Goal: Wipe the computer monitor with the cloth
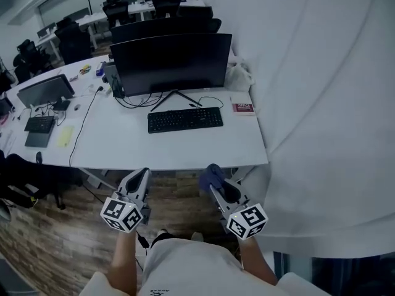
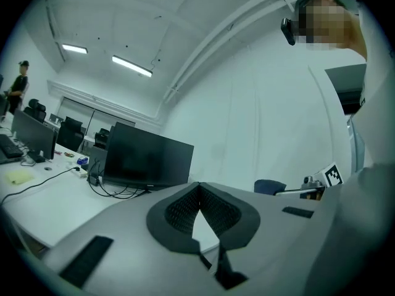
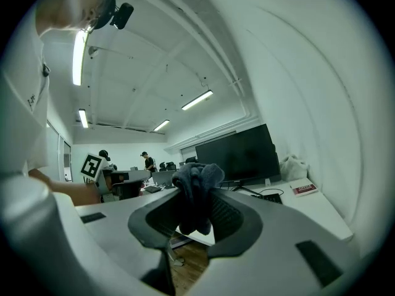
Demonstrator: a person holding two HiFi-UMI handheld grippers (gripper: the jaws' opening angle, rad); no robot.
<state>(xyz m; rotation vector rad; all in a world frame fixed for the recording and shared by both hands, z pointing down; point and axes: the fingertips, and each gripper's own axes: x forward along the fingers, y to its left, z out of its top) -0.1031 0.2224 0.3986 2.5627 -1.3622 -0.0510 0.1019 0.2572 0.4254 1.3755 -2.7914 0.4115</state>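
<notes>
The right gripper [image 1: 214, 184] clamps the blue cloth [image 1: 212, 173], ready for the monitor [image 1: 171, 60] across the desk [image 1: 123, 142]; the left gripper [image 1: 141, 176] hangs closed, empty.

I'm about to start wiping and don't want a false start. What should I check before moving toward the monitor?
1. Cloth clamped in right gripper: ok.
2. Left gripper empty, fingers together: ok.
3. Cloth touching monitor: not ok; both grippers are short of the near edge of the desk.
4. Front of monitor unobstructed: ok; keyboard lies flat below it.
5. Where the monitor is dirty: cannot tell.
</notes>
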